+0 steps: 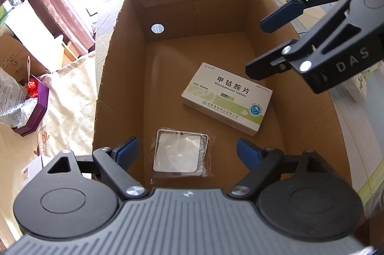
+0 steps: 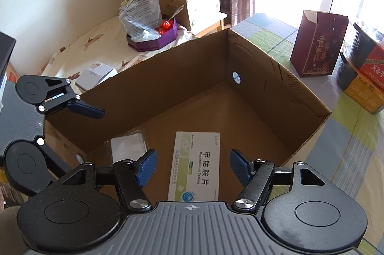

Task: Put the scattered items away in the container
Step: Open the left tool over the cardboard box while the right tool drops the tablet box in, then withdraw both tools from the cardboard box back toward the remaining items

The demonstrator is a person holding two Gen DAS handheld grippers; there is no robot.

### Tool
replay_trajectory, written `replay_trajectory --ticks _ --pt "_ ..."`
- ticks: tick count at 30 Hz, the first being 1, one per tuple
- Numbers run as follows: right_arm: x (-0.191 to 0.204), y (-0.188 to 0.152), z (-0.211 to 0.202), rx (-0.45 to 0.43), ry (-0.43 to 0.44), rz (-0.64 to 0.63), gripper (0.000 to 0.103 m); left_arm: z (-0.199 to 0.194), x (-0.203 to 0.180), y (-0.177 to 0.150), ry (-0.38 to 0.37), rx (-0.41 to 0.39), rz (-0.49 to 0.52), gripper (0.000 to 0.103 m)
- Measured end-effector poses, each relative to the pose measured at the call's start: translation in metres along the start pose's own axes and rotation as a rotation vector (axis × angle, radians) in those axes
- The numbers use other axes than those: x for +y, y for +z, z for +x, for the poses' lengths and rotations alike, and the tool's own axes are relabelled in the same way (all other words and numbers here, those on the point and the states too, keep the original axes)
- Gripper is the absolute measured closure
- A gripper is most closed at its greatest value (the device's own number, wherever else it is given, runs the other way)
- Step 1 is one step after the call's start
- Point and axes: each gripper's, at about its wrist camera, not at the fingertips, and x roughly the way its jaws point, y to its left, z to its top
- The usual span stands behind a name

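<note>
The left wrist camera looks steeply down from close above the near edge of the open cardboard box (image 1: 264,22), facing the far wall at 12 o'clock, where a round hole (image 1: 157,28) shows. The right wrist camera sits close over a neighbouring side, angled down and across toward the same hole (image 2: 236,77) at 1 o'clock. Both views share the box floor, the Mecobalamin tablet box (image 1: 226,99) (image 2: 195,166) and the clear-wrapped flat packet (image 1: 178,154) (image 2: 128,147).
</note>
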Motion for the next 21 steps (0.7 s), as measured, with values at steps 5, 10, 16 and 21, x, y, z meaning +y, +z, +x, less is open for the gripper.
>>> replay_trajectory --ticks 5,10,16,21 --pt "0.006 -0.008 -0.008 0.003 -0.005 -0.021 0.030 -0.003 -0.004 -0.006 0.003 0.009 -0.007 0.017" --pt "0.016 -0.018 -0.009 0.034 -0.029 -0.080 0.030 -0.006 -0.007 -0.014 0.005 0.022 -0.018 0.017" --pt "0.029 -0.031 -0.010 0.061 -0.075 -0.176 0.030 -0.009 -0.010 -0.024 -0.002 0.045 -0.036 0.018" --pt "0.041 -0.039 -0.011 0.085 -0.098 -0.245 0.030 -0.011 -0.011 -0.034 -0.024 0.059 -0.055 0.021"
